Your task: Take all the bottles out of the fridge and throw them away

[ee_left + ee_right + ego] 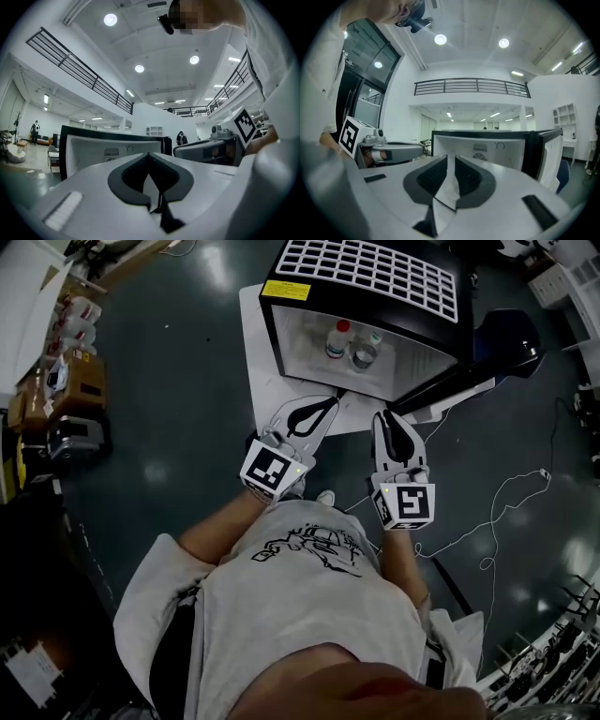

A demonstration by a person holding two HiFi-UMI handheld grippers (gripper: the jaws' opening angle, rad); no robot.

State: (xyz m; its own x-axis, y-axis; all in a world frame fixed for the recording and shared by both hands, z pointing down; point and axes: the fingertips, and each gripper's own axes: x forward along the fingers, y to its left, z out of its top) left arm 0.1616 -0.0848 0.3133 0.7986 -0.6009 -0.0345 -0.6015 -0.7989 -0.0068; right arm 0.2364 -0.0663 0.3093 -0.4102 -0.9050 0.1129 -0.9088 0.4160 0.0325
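Fridge first: small black unit on the floor, door swung wide to our right, white interior lit. It's just ahead of both grippers, and both gripper views look level into the cavity.

Left gripper & right gripper hang side by side in front of the opening, not yet inside. Each has its jaws brought together w/ nothing between them, so we're empty-handed on both sides and need to spread the jaws before going in.

Bottles: two show in the head view, upright on the fridge floor toward the back, just beside each other. The red-capped bottle is to the left and a bit deeper; the pale-capped bottle is to the right and nearer us. Can't tell if they touch, or how full they are.

Handling, as we judge it: small clear bottles, prob. thin plastic, so light, smooth-walled, maybe damp from the cold, and apt to dent or squirt out of a hard pinch. They'd tip easily if nudged. Best hold is across the round body approx. mid-height, jaws level, moderate squeeze; the neck under the cap is a fallback. The nearer, pale-capped one looks easiest for the right gripper. W/ the pair so close, we'd come in from the outer side so as not to knock its neighbour.
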